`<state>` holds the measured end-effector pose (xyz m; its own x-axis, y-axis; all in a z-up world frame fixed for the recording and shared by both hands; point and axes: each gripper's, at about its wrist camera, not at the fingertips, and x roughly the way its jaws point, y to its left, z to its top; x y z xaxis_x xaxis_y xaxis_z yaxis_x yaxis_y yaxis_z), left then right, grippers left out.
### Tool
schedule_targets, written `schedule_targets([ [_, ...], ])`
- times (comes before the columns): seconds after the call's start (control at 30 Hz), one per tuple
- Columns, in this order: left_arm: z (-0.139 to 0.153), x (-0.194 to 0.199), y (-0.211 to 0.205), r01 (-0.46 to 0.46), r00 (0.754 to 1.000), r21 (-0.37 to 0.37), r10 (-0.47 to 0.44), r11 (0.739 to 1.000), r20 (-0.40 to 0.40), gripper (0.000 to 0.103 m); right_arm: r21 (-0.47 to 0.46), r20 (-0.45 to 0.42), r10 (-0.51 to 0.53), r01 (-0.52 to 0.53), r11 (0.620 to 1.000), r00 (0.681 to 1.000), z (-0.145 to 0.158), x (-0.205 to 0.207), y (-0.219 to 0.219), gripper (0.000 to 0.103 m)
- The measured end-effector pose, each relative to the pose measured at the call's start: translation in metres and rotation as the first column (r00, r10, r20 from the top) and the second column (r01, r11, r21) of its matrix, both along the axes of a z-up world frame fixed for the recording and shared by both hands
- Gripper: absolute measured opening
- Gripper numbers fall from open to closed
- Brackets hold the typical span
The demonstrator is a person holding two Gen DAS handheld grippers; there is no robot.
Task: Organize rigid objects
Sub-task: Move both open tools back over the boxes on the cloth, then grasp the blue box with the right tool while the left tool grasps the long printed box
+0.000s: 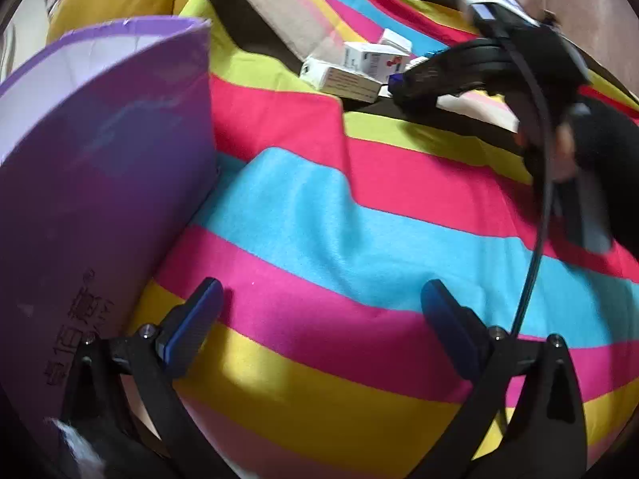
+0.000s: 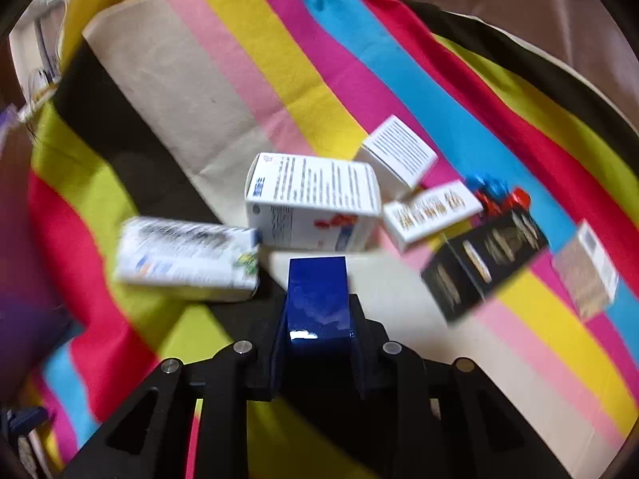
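Note:
Between the fingers of my right gripper [image 2: 317,279] sits a glossy dark blue box [image 2: 317,299], gripped on both sides. Just beyond it on the striped cloth stands a large white printed box [image 2: 311,199], with a blurred white box [image 2: 187,259] lying to its left. A small white box [image 2: 399,151], a white box with gold lettering [image 2: 431,207] and a black box [image 2: 483,255] lie to the right. My left gripper [image 1: 321,299] is open over bare cloth, beside a tall purple box [image 1: 100,159]. From there the right gripper [image 1: 393,84] shows far off at the white boxes [image 1: 359,68].
A striped blanket [image 1: 359,207] covers the whole surface. A red and blue item [image 2: 499,191] and another pale box [image 2: 591,267] lie at the right. A hand [image 1: 565,151] and a black cable [image 1: 535,239] cross the right side of the left wrist view.

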<state>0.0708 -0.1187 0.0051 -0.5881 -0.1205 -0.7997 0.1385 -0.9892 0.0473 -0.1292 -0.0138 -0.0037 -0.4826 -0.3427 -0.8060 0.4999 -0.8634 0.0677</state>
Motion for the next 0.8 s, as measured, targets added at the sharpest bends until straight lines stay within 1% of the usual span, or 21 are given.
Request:
schedule_targets([
  [0.03,0.002,0.000,0.002,0.008,1.000,-0.001,-0.008,1.000,-0.004,0.101,-0.032,-0.006,-0.019,0.019,0.999,1.000,0.002,0.011,0.014,0.028],
  [0.07,0.005,0.000,0.004,0.014,1.000,-0.006,-0.014,1.000,-0.015,0.101,-0.041,-0.011,-0.044,0.044,0.998,0.999,0.003,0.020,0.027,0.028],
  [0.17,0.017,-0.009,0.014,0.025,0.998,-0.010,-0.026,1.000,-0.063,0.101,-0.030,-0.025,-0.152,0.151,0.988,0.988,0.004,0.049,0.075,0.028],
  [0.2,0.022,-0.016,0.018,0.032,0.996,-0.023,-0.033,0.999,-0.082,0.101,-0.030,-0.024,-0.187,0.186,0.982,0.982,0.004,0.057,0.090,0.028],
  [0.23,0.024,-0.023,0.020,0.031,0.995,-0.046,-0.035,0.998,-0.096,0.101,-0.025,-0.024,-0.232,0.231,0.973,0.973,0.004,0.068,0.109,0.028],
  [0.3,0.033,-0.049,0.032,0.031,0.989,-0.137,-0.050,0.990,-0.138,0.101,-0.022,-0.018,-0.283,0.283,0.959,0.959,0.004,0.081,0.136,0.028],
  [0.37,0.032,-0.078,0.038,0.028,0.986,-0.213,-0.062,0.977,-0.152,0.101,-0.023,0.001,-0.329,0.329,0.944,0.944,0.002,0.094,0.157,0.028],
  [0.4,0.032,-0.095,0.040,0.023,0.987,-0.251,-0.062,0.968,-0.151,0.101,-0.039,-0.005,-0.338,0.337,0.941,0.941,0.002,0.103,0.162,0.028],
  [0.47,0.034,-0.122,0.033,0.032,0.988,-0.265,-0.071,0.964,-0.138,0.101,-0.051,-0.013,-0.363,0.362,0.931,0.932,0.004,0.116,0.170,0.028],
  [0.53,0.035,-0.141,0.030,0.026,0.990,-0.295,-0.066,0.955,-0.126,0.101,-0.059,-0.016,-0.374,0.372,0.926,0.927,0.005,0.121,0.174,0.028],
  [0.6,0.029,-0.164,0.026,0.045,0.995,-0.306,-0.070,0.951,-0.070,0.101,-0.063,-0.028,-0.376,0.373,0.926,0.926,0.005,0.120,0.172,0.028],
  [0.67,0.018,-0.180,0.019,0.006,0.998,-0.334,-0.024,0.943,-0.051,0.101,-0.064,-0.033,-0.374,0.372,0.926,0.927,0.002,0.114,0.167,0.028],
  [0.7,0.012,-0.188,0.014,-0.018,0.999,-0.347,0.008,0.938,-0.031,0.099,-0.068,-0.031,-0.374,0.371,0.926,0.927,0.002,0.113,0.167,0.029],
  [0.73,0.008,-0.191,0.009,-0.018,1.000,-0.322,0.017,0.946,-0.005,0.075,-0.077,-0.027,-0.375,0.372,0.925,0.927,0.001,0.113,0.170,0.029],
  [0.77,0.007,-0.191,0.006,-0.005,1.000,-0.269,0.010,0.963,0.017,0.059,-0.092,-0.020,-0.376,0.373,0.923,0.926,0.000,0.113,0.172,0.029],
  [0.8,0.009,-0.187,0.006,0.014,1.000,-0.191,-0.008,0.981,0.030,0.039,-0.110,-0.012,-0.377,0.374,0.921,0.926,0.000,0.114,0.175,0.029],
])
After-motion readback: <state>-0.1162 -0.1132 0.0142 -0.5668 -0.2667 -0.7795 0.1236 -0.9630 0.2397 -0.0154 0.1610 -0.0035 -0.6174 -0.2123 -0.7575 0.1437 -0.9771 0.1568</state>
